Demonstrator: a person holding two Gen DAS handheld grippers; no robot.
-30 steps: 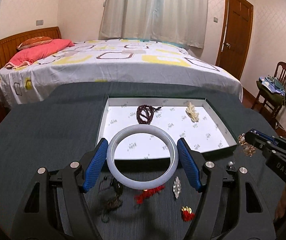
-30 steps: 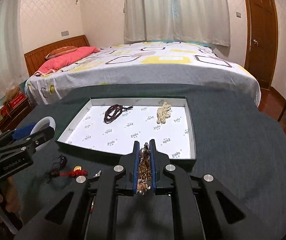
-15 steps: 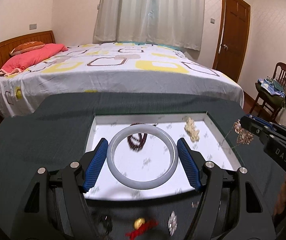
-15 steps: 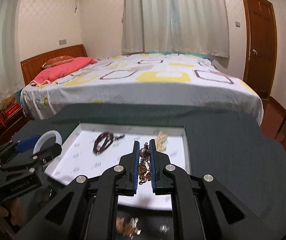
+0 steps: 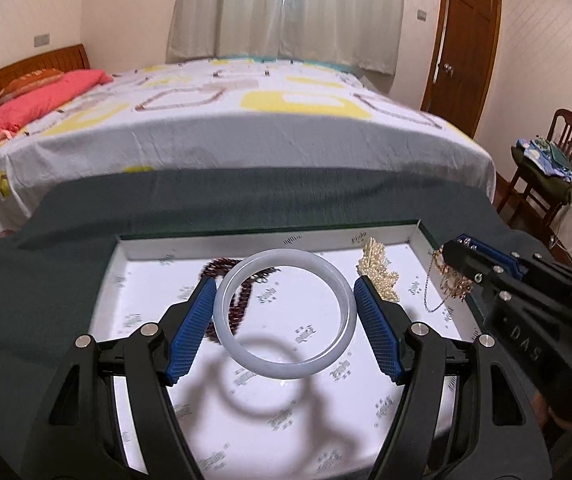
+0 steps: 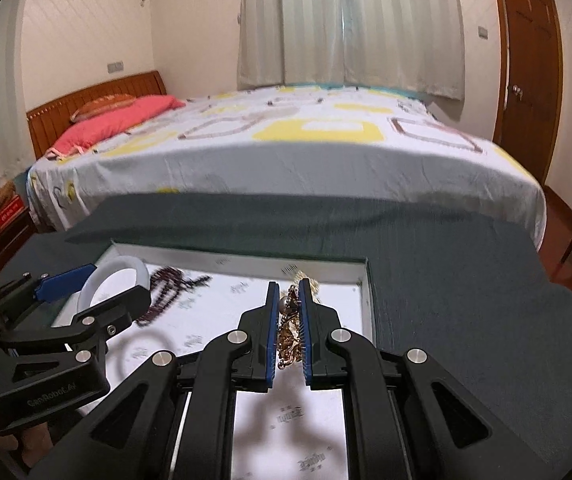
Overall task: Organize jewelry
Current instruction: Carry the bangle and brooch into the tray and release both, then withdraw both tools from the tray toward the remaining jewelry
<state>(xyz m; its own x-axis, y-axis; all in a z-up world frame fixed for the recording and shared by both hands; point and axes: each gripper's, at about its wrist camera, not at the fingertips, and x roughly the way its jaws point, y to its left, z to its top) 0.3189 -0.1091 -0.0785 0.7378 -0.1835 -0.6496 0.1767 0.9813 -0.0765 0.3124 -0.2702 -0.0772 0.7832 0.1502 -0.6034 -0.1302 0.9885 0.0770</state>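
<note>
Behind my desk (image 5: 25, 292), which wears a dark green cloth, I see a big bed with a pink pillow. On the desk sits one flat white tray (image 5: 269, 237) with low walls.

My left tool (image 5: 283, 322) is clamped on one pale, smooth, round stone bangle (image 5: 286, 360), a blue pad on each side. It hangs in the air over the tray. I think the bangle is hard, slippery and easy to crack, so gripping it across the middle from both sides feels right, and it should go down softly.

My right tool (image 6: 287, 330) is pinched together on one tangled gold chain necklace (image 6: 288, 340), also above the tray. Loose ends dangle down. I think it is light and floppy and could snag on the pads.

Two things lie in the tray: one string of dark red beads (image 5: 241, 304) and one clump of cream pearls (image 5: 378, 272). That makes four jewels I can count.
</note>
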